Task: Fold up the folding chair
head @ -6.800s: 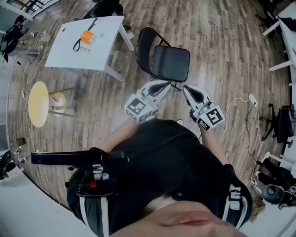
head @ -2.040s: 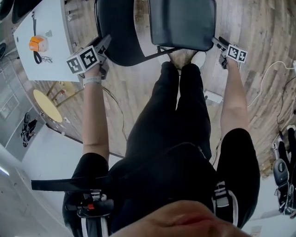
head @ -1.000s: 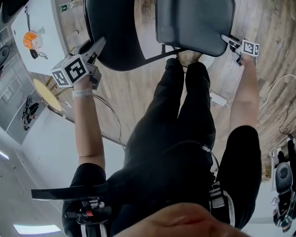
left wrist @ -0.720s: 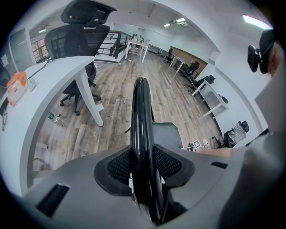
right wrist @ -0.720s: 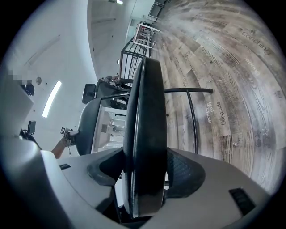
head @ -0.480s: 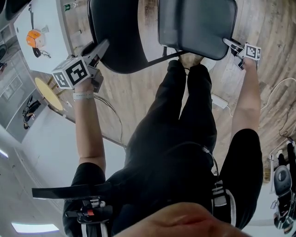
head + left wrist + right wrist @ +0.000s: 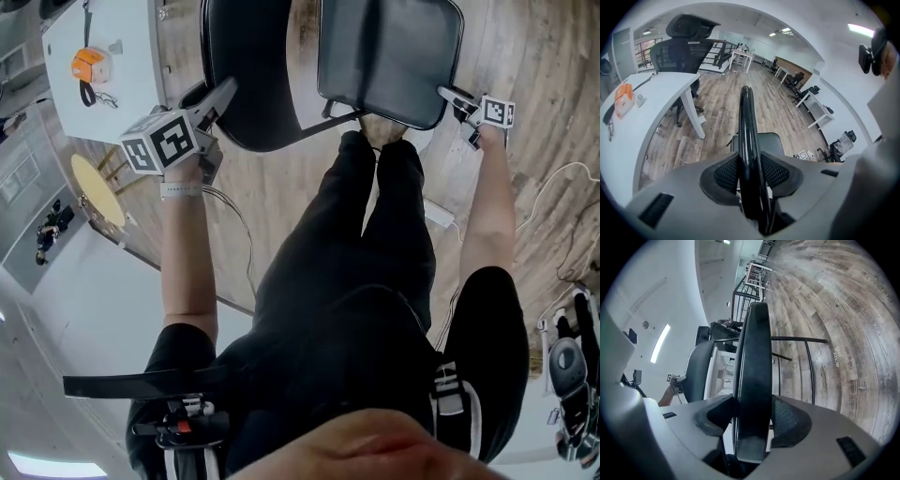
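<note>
The folding chair (image 7: 389, 56) is at the top of the head view, right in front of the person's feet (image 7: 380, 127), over a wooden floor (image 7: 281, 187). Its black backrest (image 7: 248, 75) shows at the left and its dark padded seat (image 7: 403, 37) at the right, with a thin black frame bar (image 7: 319, 120) running between them.

The left tool (image 7: 223, 94) reaches up to the lower rim of the backrest. In the left gripper view that rim runs straight up between the two pads, and both pads sit against it. The jaws have just been closing, and they stand at a narrow gap, clamped on the rim.

The right tool (image 7: 448, 94) meets the right-hand corner of the seat. In the right gripper view the seat's edge fills the gap between the jaws, with a pad pressed on either side. These jaws have also just been closing, but they stand wider than the left ones, since the seat is thicker than the rim.

To the left of the chair stands a white surface (image 7: 103, 75) carrying an orange object (image 7: 89, 64) and a dark strap (image 7: 86, 94). A round yellow stool (image 7: 94, 187) stands nearer the person, and a white cable (image 7: 562, 187) trails over the floor at the right.
</note>
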